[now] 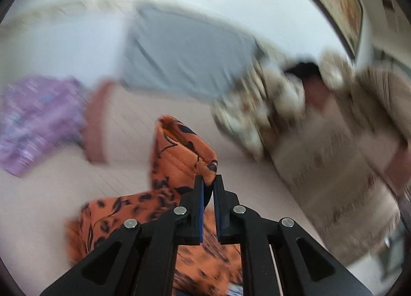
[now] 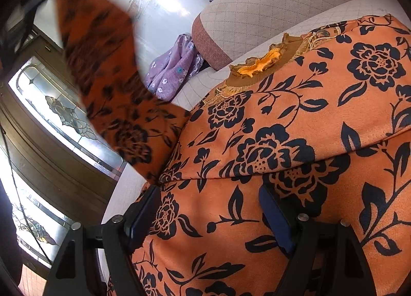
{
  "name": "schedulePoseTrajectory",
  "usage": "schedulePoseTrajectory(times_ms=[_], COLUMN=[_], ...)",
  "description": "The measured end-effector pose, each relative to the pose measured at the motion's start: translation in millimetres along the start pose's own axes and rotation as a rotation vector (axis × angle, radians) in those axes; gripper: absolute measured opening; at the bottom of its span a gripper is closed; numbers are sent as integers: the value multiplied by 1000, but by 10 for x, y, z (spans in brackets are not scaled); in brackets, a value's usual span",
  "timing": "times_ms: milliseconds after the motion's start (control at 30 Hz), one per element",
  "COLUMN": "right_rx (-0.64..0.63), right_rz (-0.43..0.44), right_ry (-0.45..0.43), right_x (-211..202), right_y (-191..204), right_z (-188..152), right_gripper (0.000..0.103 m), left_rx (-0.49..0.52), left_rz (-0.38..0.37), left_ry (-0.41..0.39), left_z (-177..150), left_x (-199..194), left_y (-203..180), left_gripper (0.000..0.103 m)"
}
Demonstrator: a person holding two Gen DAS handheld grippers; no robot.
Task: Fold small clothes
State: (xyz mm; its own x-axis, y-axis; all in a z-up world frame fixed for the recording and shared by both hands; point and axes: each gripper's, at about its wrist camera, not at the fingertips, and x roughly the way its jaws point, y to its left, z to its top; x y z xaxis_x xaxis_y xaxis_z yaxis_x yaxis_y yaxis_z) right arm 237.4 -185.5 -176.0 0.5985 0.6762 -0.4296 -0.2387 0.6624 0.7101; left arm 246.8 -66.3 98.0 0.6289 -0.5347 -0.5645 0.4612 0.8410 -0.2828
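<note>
So the fold is only just getting going here, I'd say early-to-middle at best. The orange velvety top with the black flower print [image 2: 282, 121] is lying spread out on the pale quilted sofa seat [image 2: 257, 5], frilly mustard collar [image 2: 267, 61] facing up toward the backrest, and there's already one soft crease running across the body, so it looks like some folding is in. The left gripper [image 1: 208, 183] has its jaws pinched together on the cuff end of one orange sleeve [image 1: 179, 152] and holds it up off the seat; in the right wrist view that sleeve hangs in the air, blurry, well above the rest of the garment. The right gripper [image 2: 210, 208] sits low on the body of the top with its jaws wide apart, one finger on either side of a stretch of fabric. Pinning it maybe, but it isn't clamped on anything as far as I can see. Still left, in my guess: lay that sleeve over the body, do the other side, then fold up. There's also a lilac knit piece with little flowers [image 2: 169, 70] bunched up beside the sofa arm, looks unfolded, so that one's probably waiting too.
</note>
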Motion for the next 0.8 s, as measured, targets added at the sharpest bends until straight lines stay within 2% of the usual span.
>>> schedulePoseTrajectory(times_ms=[33,67,100,133,267,300,333,433,533,600,700,733,800], right_rx=[4,10,21,31,57,81,96,132,146,147,166,168,187], right_rz=[4,11,19,21,6,8,9,-17,-98,-208,-372,-399,-461], right_ry=[0,0,-2,-5,27,26,22,-33,-124,-155,-120,-94,22], right_x=[-6,-13,-31,-57,-218,-315,-393,-721,-1082,-1223,-1210,-1163,-964], right_y=[-7,-15,-26,-36,-18,-30,-43,-88,-164,-286,-591,-672,-890], right_z=[4,10,19,29,22,5,-4,6,199,452,802,860,920], right_gripper=[81,81,81,81,82,82,82,82,82,82,82,82,77], left_rx=[18,21,14,-10,-158,-216,-257,-337,-389,-412,-432,-429,-422], left_rz=[14,60,92,128,300,334,363,441,455,449,440,448,466], left_ry=[73,173,224,250,205,184,172,181,200,198,195,209,252], left_z=[-111,-298,-410,-533,-900,-1004,-1118,-1431,-1725,-1875,-1998,-2044,-2130], left_x=[200,409,501,546,245,127,11,-62,-91,-47,36,86,193], left_y=[-46,-38,21,149,921,1165,1351,1751,2017,2144,2217,2243,2294], left_gripper=[26,35,45,45,50,55,57,57,57,57,57,57,57])
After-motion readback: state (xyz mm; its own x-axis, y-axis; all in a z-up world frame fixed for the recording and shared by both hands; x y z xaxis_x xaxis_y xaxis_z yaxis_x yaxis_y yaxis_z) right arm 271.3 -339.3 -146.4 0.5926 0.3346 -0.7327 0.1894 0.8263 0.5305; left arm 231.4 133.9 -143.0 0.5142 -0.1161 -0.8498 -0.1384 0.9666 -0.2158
